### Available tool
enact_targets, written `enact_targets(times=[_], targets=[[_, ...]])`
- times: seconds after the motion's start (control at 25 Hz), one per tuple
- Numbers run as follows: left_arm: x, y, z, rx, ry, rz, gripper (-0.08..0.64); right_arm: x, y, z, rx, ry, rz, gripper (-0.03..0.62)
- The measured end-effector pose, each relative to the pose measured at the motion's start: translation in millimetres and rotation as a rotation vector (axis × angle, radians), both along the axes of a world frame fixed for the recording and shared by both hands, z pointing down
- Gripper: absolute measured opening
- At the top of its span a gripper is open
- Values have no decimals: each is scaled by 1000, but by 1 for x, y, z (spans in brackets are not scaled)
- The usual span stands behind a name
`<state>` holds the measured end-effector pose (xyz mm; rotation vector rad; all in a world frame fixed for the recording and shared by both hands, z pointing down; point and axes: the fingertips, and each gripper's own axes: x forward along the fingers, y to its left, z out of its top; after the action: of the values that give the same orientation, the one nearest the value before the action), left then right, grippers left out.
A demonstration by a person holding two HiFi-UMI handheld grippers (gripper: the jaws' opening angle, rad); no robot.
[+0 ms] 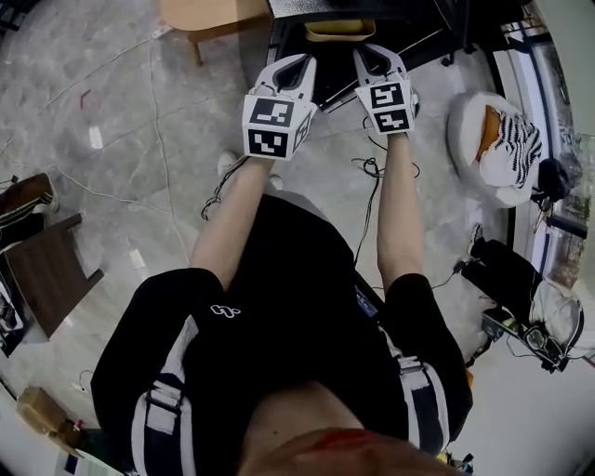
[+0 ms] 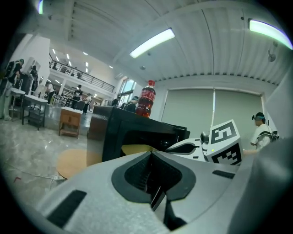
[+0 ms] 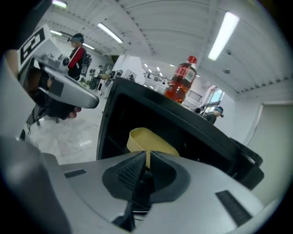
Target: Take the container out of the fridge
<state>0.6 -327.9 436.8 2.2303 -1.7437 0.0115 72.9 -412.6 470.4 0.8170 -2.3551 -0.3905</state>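
Observation:
A yellow container (image 1: 339, 30) sits inside a small black fridge (image 1: 423, 33) with its front open; the left gripper view shows the container's (image 2: 136, 149) rim, and in the right gripper view the container (image 3: 153, 140) lies just past the jaws. Both grippers are held side by side in front of the opening. My left gripper (image 1: 297, 67) (image 2: 152, 153) is shut and holds nothing. My right gripper (image 1: 376, 56) (image 3: 147, 153) is also shut and empty, closer to the container and apart from it.
A red-drink bottle (image 2: 145, 99) (image 3: 181, 81) stands on top of the fridge. A wooden stool (image 1: 209, 17) stands left of the fridge. Cables (image 1: 370, 167) trail on the marble floor. A white bag (image 1: 497, 144) and black gear (image 1: 509, 271) lie at right, a brown side table (image 1: 48, 274) at left.

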Motion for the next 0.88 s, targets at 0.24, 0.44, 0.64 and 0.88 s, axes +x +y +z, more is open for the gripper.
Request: enact_targets(times=[0.24,0.44,0.64,0.88], targets=[[-13,-3,5,-13,0,-12,10,-24,-10,31,110,350,-147,15],[-24,-6,6,-18,0,-26,9,-40,-17,37,153,458,-221,15],[-25,-6,5,-16,-2,-24,10,-45,-20,45,128,524,-283,68],[-29,-7,5,-20,0,-26,9,-44,-29,53,144,609,-324,92]])
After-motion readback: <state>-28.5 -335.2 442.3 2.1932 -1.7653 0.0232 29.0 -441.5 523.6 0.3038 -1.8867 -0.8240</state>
